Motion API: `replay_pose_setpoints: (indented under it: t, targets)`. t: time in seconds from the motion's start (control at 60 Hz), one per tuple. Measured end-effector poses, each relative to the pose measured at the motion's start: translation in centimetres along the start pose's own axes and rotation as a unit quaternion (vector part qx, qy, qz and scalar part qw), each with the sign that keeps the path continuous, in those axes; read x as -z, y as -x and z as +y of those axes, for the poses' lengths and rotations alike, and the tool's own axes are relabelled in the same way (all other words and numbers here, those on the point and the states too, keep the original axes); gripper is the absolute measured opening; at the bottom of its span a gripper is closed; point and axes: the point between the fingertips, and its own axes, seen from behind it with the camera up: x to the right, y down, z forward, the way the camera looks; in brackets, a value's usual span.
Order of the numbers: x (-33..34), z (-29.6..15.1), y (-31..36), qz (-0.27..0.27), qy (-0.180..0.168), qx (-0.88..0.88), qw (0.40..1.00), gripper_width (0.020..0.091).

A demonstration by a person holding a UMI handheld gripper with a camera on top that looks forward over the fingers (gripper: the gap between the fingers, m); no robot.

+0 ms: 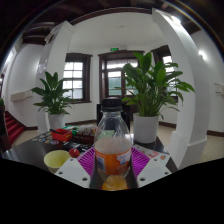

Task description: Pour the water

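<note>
two fingers (113, 172) with pink pads sit at either side of a clear plastic bottle (113, 148), and from the look of it they're closed in snug on its lower body, so i'd call it gripped rather than just standing between them. the bottle has a dark cap (112, 104) on top and an orange label (113, 154) around the middle, and it's upright, dead centre ahead of the camera. makes sense for a pour: grab low on the body, keep it vertical so nothing sloshes until you're over the target.

can't honestly tell whether the base is resting on the dark worktop (25, 152) or lifted just off it, the bottom of the bottle is hidden down between the fingers. also can't tell how full it is.

near the left finger there's a yellow bowl (56, 159), which i'm guessing is where the water goes since it's the only open container close by. beyond it there's some red and mixed clutter (62, 135) on the worktop, too small to name.

behind everything: one potted plant (53, 97) off to the left, a bigger one (150, 90) in a white pot to the right, and windows (120, 75) in the back wall.

the cap looks like it's on, so that'd need sorting before any pouring happens.
</note>
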Motion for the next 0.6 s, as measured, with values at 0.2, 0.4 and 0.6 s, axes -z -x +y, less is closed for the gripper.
replay_pose_setpoints:
  t: [0.2, 0.4, 0.6]
  targets:
    - [1.4, 2.0, -0.1, 0.018, 0.042, -0.053, 0.998, 0.0872]
    - [8.6, 3.1, 1.2, 0.065, 0.059, -0.044, 0.995, 0.0849]
    - [15.6, 3.7, 5.2, 0.1, 0.088, -0.009, 0.991, 0.0861]
